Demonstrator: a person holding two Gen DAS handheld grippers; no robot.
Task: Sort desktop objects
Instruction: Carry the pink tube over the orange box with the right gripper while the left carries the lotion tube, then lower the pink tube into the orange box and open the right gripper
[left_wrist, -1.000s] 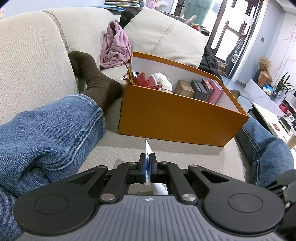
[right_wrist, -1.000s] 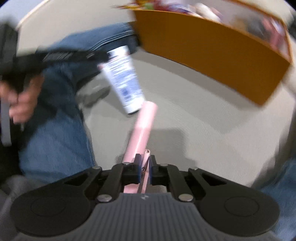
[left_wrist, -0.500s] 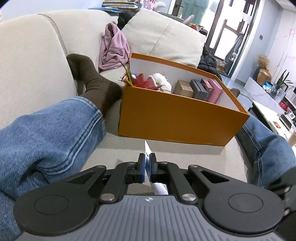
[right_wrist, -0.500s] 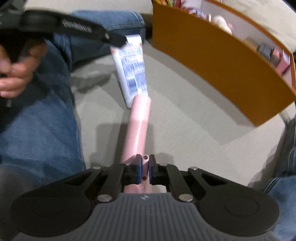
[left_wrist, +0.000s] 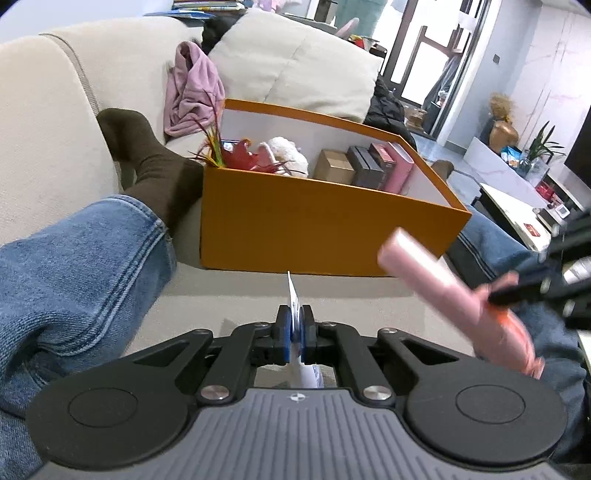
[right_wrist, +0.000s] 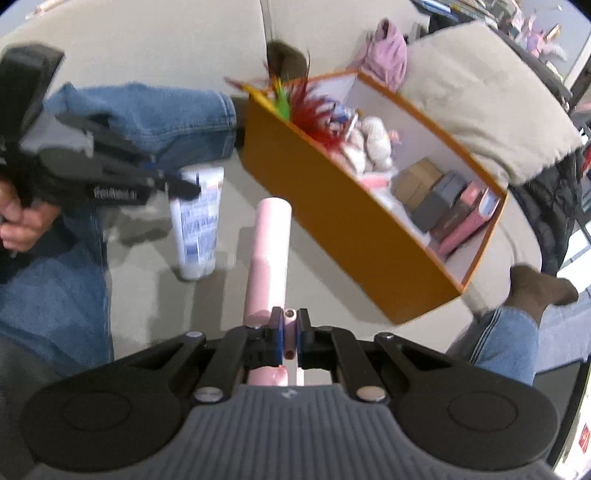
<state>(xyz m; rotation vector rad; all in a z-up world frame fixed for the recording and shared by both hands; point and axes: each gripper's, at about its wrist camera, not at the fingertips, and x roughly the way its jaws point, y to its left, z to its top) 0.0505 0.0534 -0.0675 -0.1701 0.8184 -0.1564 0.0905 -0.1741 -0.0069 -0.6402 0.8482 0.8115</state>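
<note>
My left gripper (left_wrist: 294, 325) is shut on the flat crimped end of a white and blue tube (left_wrist: 293, 306); in the right wrist view the tube (right_wrist: 197, 225) hangs from that gripper (right_wrist: 184, 188) over the sofa seat. My right gripper (right_wrist: 290, 332) is shut on a long pink tube (right_wrist: 271, 251), which points toward the orange box (right_wrist: 354, 229). In the left wrist view the pink tube (left_wrist: 436, 280) slants up at the right, held by the right gripper (left_wrist: 517, 291), in front of the orange box (left_wrist: 314, 229).
The box holds a red feathery plant (left_wrist: 236, 157), a plush toy (left_wrist: 286, 151) and small boxes (left_wrist: 369, 170). The person's jeans-clad legs (left_wrist: 74, 266) and socked foot (left_wrist: 155, 166) flank it. A pink garment (left_wrist: 192, 92) and cushions (left_wrist: 295, 62) lie behind.
My right gripper has lifted and swung toward the box with the pink tube, which now enters the left wrist view. The left gripper has barely moved and still holds the white tube.
</note>
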